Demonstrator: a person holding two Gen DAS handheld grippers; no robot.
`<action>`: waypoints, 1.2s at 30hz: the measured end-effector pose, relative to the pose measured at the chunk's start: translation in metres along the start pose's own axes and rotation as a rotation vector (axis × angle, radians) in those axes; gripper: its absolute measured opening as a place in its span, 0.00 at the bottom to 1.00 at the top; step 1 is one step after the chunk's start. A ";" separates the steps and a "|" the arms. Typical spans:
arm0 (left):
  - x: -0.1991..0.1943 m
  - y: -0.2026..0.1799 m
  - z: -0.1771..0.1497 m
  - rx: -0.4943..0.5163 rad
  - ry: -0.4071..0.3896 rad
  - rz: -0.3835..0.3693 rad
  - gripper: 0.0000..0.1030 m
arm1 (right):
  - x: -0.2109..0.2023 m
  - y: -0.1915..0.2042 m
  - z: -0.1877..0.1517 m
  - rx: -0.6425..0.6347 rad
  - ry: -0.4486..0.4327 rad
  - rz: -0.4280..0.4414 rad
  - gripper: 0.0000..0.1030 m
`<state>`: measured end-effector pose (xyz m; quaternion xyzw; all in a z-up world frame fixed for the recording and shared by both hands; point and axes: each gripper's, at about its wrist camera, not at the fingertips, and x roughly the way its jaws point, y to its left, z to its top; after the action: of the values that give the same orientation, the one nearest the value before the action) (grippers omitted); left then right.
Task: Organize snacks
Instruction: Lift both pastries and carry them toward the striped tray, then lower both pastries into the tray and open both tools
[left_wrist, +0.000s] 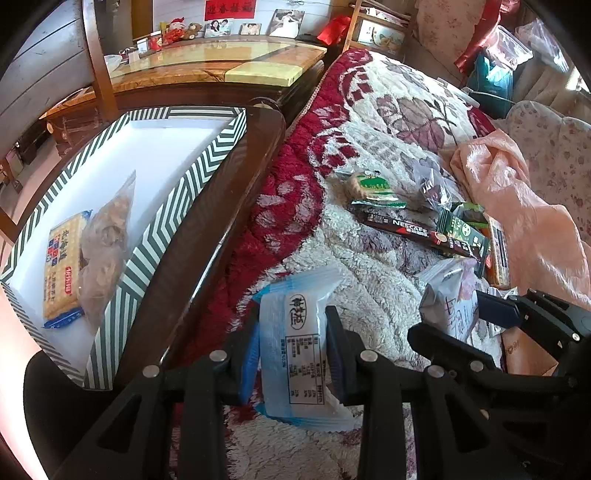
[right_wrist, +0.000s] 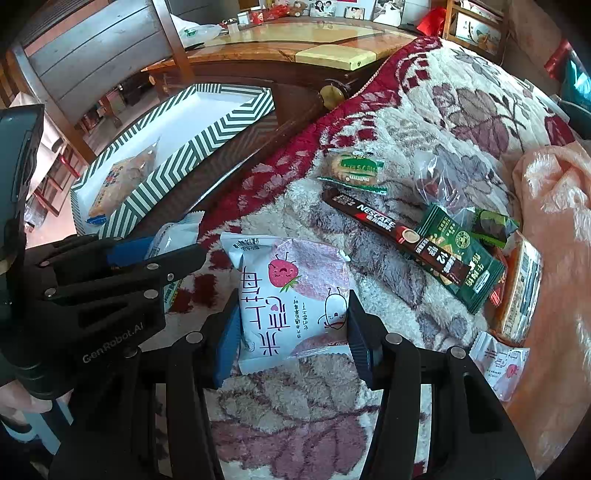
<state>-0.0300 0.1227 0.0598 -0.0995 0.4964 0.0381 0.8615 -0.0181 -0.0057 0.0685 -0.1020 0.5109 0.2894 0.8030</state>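
My left gripper (left_wrist: 291, 339) is shut on a blue-and-white snack packet (left_wrist: 295, 339) just above the fleece blanket. My right gripper (right_wrist: 291, 328) is shut on a white-and-pink strawberry snack packet (right_wrist: 291, 299); it also shows in the left wrist view (left_wrist: 452, 302). The striped box (left_wrist: 192, 177) with a white inside stands on the dark wooden table at the left and holds a yellow cracker pack (left_wrist: 62, 266) and a clear bag of snacks (left_wrist: 105, 243). Loose snacks lie on the blanket: a Nescafe stick (right_wrist: 384, 225), a green biscuit pack (right_wrist: 354, 170) and a green packet (right_wrist: 461, 254).
The dark wooden table edge (left_wrist: 236, 206) runs between the box and the red-and-cream blanket (left_wrist: 369, 122). A peach cloth (left_wrist: 517, 206) lies at the right. Another strawberry packet (right_wrist: 502, 365) and an orange pack (right_wrist: 521, 288) lie near it. A glass-topped table (left_wrist: 207, 62) stands behind.
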 end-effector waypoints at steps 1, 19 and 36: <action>0.000 0.000 0.000 -0.001 -0.001 0.001 0.33 | 0.000 0.001 0.001 -0.001 0.000 0.003 0.50; -0.004 0.007 -0.002 -0.021 -0.012 0.011 0.33 | 0.002 0.011 0.008 -0.031 0.006 0.009 0.50; -0.021 0.047 0.012 -0.088 -0.076 0.077 0.33 | 0.007 0.035 0.040 -0.085 -0.009 0.031 0.50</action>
<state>-0.0383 0.1716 0.0779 -0.1165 0.4648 0.0968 0.8724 -0.0056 0.0438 0.0853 -0.1269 0.4962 0.3237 0.7956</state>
